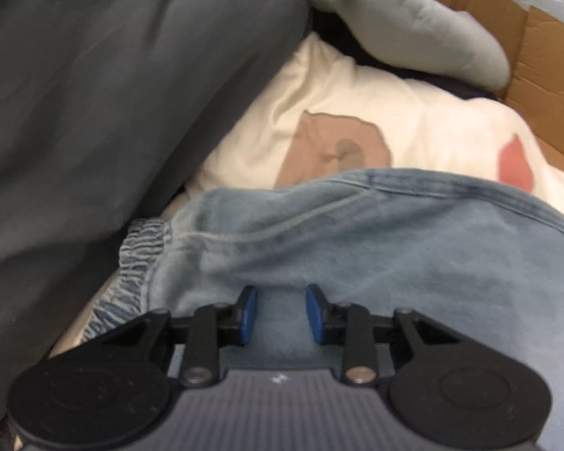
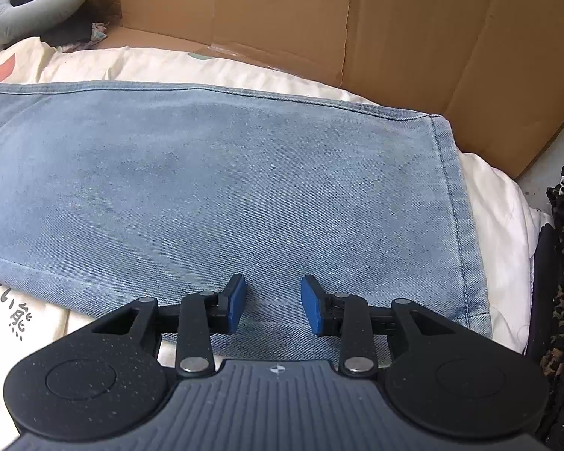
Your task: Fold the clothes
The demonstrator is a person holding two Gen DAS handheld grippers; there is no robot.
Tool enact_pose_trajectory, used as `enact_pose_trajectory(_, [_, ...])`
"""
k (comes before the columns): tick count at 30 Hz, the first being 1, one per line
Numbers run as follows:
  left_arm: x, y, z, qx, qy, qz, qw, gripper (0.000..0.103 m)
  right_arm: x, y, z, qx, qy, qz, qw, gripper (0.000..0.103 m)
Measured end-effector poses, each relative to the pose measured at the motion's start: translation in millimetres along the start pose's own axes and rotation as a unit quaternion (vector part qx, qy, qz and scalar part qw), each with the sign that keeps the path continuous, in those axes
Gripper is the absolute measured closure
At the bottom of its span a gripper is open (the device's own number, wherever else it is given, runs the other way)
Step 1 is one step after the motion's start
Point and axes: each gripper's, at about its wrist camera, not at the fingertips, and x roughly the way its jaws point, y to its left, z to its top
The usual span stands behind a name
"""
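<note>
Left gripper (image 1: 281, 314) and right gripper (image 2: 272, 304) both angled down over one pair of light-blue denim jeans (image 2: 214, 195), fingers released, empty. Jeans flat on one cream quilt (image 2: 500, 203); brown cardboard sheet (image 2: 413, 26) far side.

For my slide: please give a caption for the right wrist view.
Open right gripper above light blue jeans on a cream quilt.

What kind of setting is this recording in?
Probably a bedroom: jeans lie on a printed duvet, with a grey pillow and flattened cardboard behind.
</note>
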Motion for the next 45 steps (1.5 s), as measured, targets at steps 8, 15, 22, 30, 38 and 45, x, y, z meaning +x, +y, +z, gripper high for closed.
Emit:
enact_pose_trajectory(8, [24.5, 5.7, 22.4, -0.012, -0.005, 0.012, 0.9998, 0.074, 2.8, 2.0, 0.8, -0.01, -0.003, -0.004, 1.0, 0.061])
enact_pose_trajectory(15, [35.4, 7.9, 41.5, -0.031, 0.009, 0.019, 0.9993, 0.077, 5.2, 1.6, 1.3, -0.011, -0.005, -0.007, 1.0, 0.058])
enact_pose_trajectory(22, [-0.6, 22.2, 40.3, -0.053, -0.018, 0.013, 0.9983, 0.082, 5.5, -1.5, 2.7, -0.007, -0.006, -0.003, 1.0, 0.057])
enact_pose_trajectory(30, [-33.5, 33.7, 6.6, -0.06, -0.013, -0.013, 0.9981, 0.082, -2.1, -4.4, 5.7, 0.012, -0.001, -0.008, 1.0, 0.058])
enact_pose_trajectory(38, [-10.1, 31.6, -26.0, -0.037, 0.025, 0.032, 0.9985, 0.082, -2.7, -7.0, 0.5, 0.009, -0.002, -0.012, 1.0, 0.057])
enact_pose_trajectory(45, [-8.4, 43.3, -18.1, -0.052, 0.042, 0.041, 0.9969, 0.09, -3.1, -9.8, -1.7, 0.009, -0.002, -0.012, 1.0, 0.055])
